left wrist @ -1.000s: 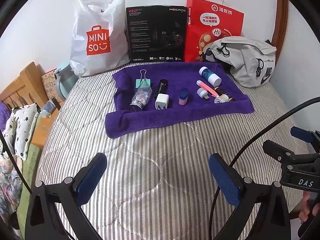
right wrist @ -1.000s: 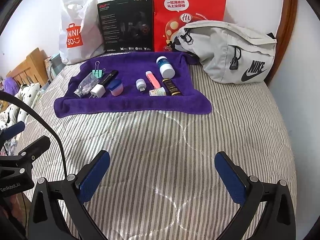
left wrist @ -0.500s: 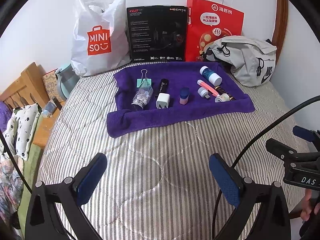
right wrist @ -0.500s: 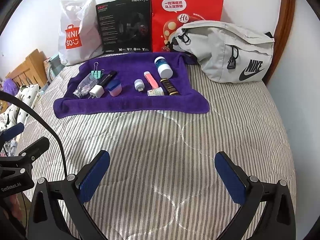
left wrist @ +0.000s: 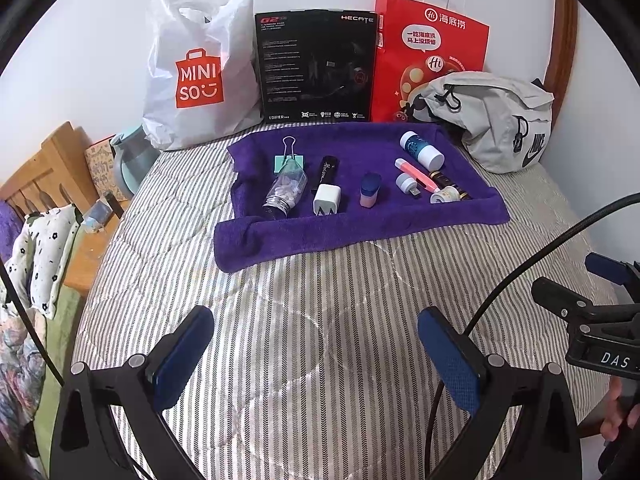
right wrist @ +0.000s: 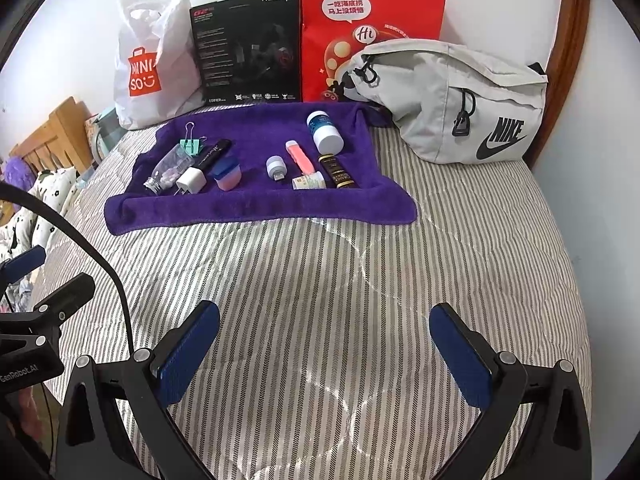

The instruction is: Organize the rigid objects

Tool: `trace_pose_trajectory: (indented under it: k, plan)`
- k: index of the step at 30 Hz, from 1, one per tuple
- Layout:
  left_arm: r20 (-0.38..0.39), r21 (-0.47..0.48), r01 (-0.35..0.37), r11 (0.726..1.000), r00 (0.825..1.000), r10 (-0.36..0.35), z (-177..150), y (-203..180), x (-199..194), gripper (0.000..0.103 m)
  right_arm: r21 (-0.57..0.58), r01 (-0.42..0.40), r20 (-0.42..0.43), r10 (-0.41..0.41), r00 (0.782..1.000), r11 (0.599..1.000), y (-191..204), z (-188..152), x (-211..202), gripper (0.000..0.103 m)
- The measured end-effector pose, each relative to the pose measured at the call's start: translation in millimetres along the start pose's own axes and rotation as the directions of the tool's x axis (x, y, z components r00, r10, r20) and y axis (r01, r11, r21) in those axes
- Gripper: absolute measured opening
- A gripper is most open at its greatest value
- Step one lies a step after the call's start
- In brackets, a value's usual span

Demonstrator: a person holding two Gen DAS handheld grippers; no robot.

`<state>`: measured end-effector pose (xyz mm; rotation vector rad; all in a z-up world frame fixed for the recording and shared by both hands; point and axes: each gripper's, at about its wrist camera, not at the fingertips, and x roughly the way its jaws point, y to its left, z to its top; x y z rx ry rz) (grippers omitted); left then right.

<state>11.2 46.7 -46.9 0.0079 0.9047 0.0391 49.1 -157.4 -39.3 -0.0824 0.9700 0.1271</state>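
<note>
A purple towel (left wrist: 360,220) lies spread on my striped bed quilt (left wrist: 320,320), its near edge rolled up, toward 12 o'clock from both of my grippers. On it, at about 11 o'clock in the left wrist view, rest a clear bottle (left wrist: 286,192) on its side touching a mint binder clip (left wrist: 289,158), a black tube (left wrist: 327,170) and a white charger plug (left wrist: 327,199). A small pink and blue case (left wrist: 370,191) stands near the middle. Toward 1 o'clock lie a white-capped blue bottle (left wrist: 421,150), a pink stick (left wrist: 416,170), a small white USB light (left wrist: 406,183), a cream jar (left wrist: 444,195) and a dark brown tube (right wrist: 338,172). Behind the towel stand a white Miniso bag (left wrist: 200,76), a black box (left wrist: 316,66), a red paper bag (left wrist: 432,52) and a grey waist bag (right wrist: 452,96). My left gripper (left wrist: 316,356) hangs over bare quilt, fingers spread wide, holding nothing. My right gripper (right wrist: 326,354) is likewise spread wide and empty, well short of the towel.
</note>
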Motion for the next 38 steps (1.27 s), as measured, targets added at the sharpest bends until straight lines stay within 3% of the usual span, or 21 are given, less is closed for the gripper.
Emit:
trace_pose_trajectory:
  k: [38]
  plan:
    - [0.026,0.009,-0.008,1.0,1.0,0.008,-1.2,-1.0,-7.5,0.103,-0.004,0.007,-0.01,-0.007,1.0,1.0,-0.4,-1.3,0.8,0.103]
